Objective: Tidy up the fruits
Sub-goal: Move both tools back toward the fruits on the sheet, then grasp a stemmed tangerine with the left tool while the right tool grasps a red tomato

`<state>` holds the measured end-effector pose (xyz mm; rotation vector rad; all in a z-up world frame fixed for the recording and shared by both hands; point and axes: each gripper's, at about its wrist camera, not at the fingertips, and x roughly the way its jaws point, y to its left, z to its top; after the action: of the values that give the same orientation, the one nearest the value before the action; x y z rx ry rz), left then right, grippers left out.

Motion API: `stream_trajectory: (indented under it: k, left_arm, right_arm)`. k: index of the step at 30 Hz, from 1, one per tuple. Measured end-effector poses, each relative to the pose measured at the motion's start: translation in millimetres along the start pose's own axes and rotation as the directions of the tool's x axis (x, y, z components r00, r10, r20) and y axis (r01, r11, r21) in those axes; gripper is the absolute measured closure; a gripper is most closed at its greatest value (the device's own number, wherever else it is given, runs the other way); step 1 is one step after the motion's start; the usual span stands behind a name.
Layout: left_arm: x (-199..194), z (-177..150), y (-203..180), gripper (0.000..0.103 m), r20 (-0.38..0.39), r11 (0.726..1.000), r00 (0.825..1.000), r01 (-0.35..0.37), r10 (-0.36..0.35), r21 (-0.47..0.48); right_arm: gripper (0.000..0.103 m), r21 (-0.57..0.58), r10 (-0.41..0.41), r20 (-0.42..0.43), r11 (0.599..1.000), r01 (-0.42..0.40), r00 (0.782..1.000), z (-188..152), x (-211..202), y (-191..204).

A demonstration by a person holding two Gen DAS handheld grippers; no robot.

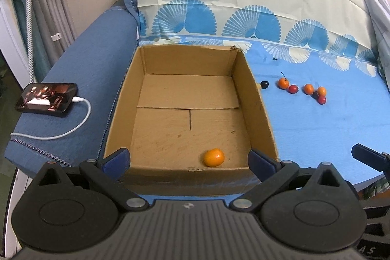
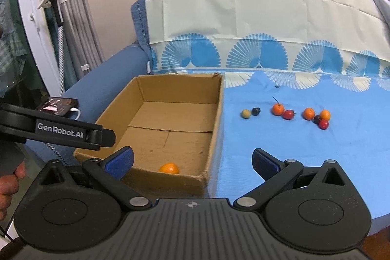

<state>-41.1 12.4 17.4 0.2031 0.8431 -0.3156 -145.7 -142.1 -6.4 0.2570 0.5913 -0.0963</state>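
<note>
Both jaws spread and empty, left gripper (image 1: 189,160) over the box (image 1: 253,99) holding one orange (image 1: 214,157), right gripper (image 2: 192,161) facing the loose fruits (image 2: 287,113) at right-centre.

Left gripper (image 1: 189,158): jaws spread wide, nothing between them. Right gripper (image 2: 192,161): jaws equally wide, empty. A hand (image 2: 8,183) grips the left handle.

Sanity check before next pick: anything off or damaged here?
Minor only: the cardboard box has a ragged, torn far corner and a frayed near edge. A phone on charge lies on the sofa arm beside it. One orange is boxed; the other fruits lie loose.
</note>
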Motion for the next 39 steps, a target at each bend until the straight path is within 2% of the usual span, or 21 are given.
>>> stream_trajectory:
  k: [8,15,22,29,34,39]
  left_arm:
    - [17.8,29.5,-34.6,0.000,0.003,0.997,0.998,0.066,-0.066,0.031]
    - [57.1,74.7,-94.2,0.000,-0.029,0.984,0.986,0.166,-0.164,0.067]
    - [148.5,124.0,-172.9,0.000,-0.097,0.964,0.976,0.211,-0.197,0.165]
    - [247.7,147.6,-219.4,0.000,-0.157,0.958,0.974,0.197,-0.166,0.210]
    - [311.3,166.7,-240.6,0.000,-0.210,0.968,0.961,0.212,-0.180,0.138]
    - [361.0,181.7,-258.6,0.000,-0.256,0.976,0.949,0.209,-0.186,0.064]
  right_arm:
    - [0.001,0.055,-0.107,0.033,0.993,0.105,0.994,6.8,9.3,-52.4]
    - [0.001,0.143,-0.239,0.049,0.963,0.230,0.970,12.8,28.2,-131.8]
    - [0.001,0.191,-0.355,0.047,0.921,0.341,0.934,18.3,72.8,-218.7]
    - [0.001,0.235,-0.379,-0.014,0.898,0.372,0.925,9.4,143.7,-286.5]
    - [0.001,0.258,-0.377,-0.059,0.889,0.379,0.924,3.2,199.0,-323.4]
    - [0.001,0.258,-0.359,-0.088,0.893,0.369,0.929,2.7,249.0,-342.0]
